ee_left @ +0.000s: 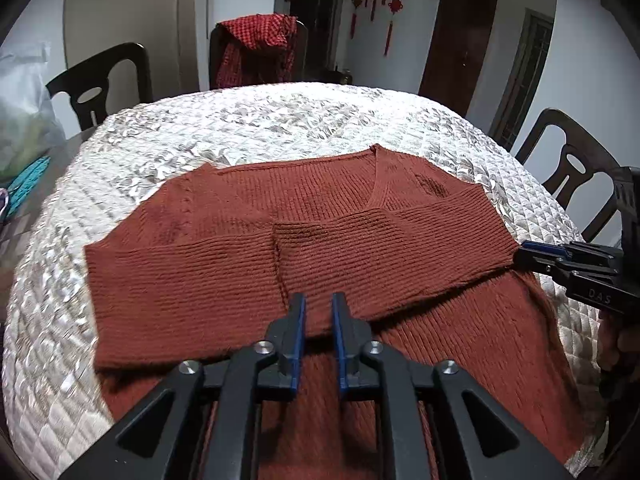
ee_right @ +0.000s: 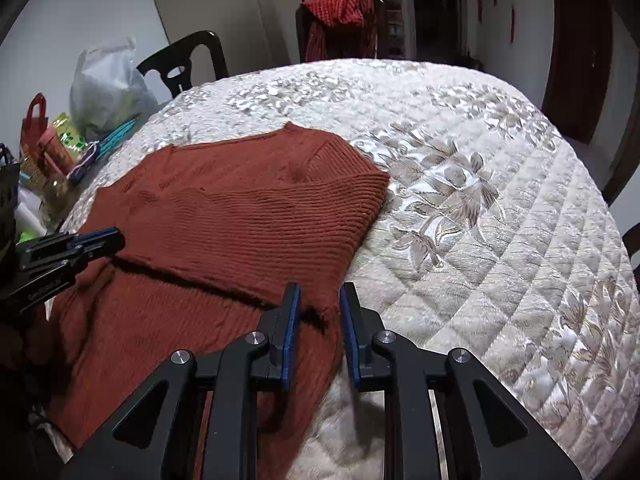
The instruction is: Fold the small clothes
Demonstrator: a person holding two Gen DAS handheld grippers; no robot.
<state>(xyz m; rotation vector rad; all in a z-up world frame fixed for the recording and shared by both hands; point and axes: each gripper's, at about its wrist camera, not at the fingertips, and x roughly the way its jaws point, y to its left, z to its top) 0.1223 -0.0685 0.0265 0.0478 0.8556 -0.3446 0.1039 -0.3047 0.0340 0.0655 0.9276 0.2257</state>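
A rust-red knit V-neck sweater [ee_left: 280,216] lies flat on the quilted white table cover [ee_left: 240,120], both sleeves folded in across its chest. My left gripper [ee_left: 319,300] is open and empty, low over the sweater's middle near the sleeve ends. My right gripper [ee_right: 319,294] is open and empty over the sweater's [ee_right: 240,216] right edge at the folded sleeve. Each gripper shows in the other's view: the right one [ee_left: 528,254] at the sweater's right side, the left one [ee_right: 108,240] at its left.
Dark wooden chairs [ee_left: 100,84] stand round the table; one [ee_left: 256,52] carries a red checked cloth. A plastic bag [ee_right: 108,88], a small red bag [ee_right: 34,122] and packets crowd the table's left edge. The quilted cover [ee_right: 480,200] spreads to the right of the sweater.
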